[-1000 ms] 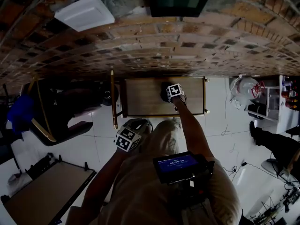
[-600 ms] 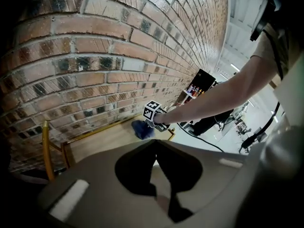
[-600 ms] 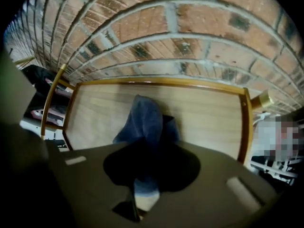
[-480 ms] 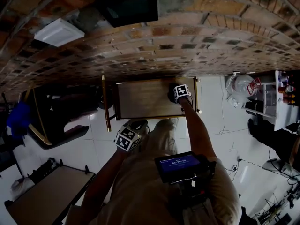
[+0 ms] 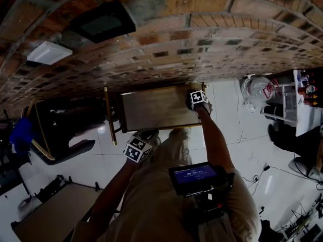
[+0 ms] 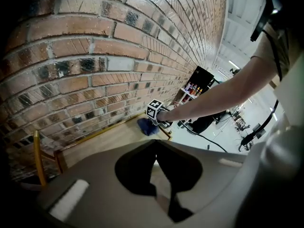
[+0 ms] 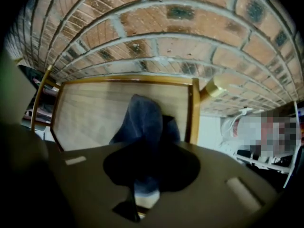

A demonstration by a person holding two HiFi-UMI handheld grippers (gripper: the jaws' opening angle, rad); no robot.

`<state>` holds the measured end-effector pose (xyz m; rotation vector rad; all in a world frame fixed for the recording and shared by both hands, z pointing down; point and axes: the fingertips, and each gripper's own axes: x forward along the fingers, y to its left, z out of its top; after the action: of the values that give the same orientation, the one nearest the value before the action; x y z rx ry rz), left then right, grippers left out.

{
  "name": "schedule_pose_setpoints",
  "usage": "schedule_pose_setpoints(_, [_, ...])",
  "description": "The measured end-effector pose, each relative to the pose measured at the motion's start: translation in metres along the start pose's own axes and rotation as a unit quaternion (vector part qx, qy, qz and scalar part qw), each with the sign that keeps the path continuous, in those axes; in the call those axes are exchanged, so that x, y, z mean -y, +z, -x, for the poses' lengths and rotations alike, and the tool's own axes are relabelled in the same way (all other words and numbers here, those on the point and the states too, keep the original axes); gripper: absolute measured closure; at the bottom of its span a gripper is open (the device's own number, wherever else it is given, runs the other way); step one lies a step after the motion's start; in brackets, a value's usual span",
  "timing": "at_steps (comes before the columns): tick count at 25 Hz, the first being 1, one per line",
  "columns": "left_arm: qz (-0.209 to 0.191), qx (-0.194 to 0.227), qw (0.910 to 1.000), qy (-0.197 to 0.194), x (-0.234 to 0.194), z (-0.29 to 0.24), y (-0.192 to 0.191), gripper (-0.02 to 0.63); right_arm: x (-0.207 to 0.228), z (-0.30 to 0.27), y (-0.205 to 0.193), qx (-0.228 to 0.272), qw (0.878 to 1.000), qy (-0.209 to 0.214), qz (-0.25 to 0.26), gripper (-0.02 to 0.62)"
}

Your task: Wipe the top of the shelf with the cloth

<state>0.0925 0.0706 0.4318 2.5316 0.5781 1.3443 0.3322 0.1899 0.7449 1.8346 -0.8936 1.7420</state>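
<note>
Holds the blue cloth (image 7: 145,120) clamped in the right gripper (image 7: 144,186), pressed onto the shelf top (image 5: 151,112) at its right end, centre-right of the head view. Carries the left gripper (image 6: 154,148) closed on nothing, lower left of the shelf. Looks mid-wipe; cannot tell how much is done, probably the leftward stretch remains.

We slide the right gripper (image 5: 200,99), with the blue cloth (image 7: 144,119) pinched in its jaws, rightward along the shelf top (image 5: 151,110). A second ago it sits a little right of the middle, half a second ago nearer the end, and now it is just beside the right-hand rail (image 7: 194,109). Our head turns as well, so the shelf, the white box (image 5: 49,53) and the dark panel (image 5: 103,23) on the brick wall (image 5: 212,39) drift left in the head view.
</note>
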Motion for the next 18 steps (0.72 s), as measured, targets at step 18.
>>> schedule_pose_setpoints(18, [0.016,-0.003,0.9998,-0.007,-0.013,0.024,-0.037,0.603,-0.098,0.051,0.028,0.064,0.995,0.059,-0.049,0.522])
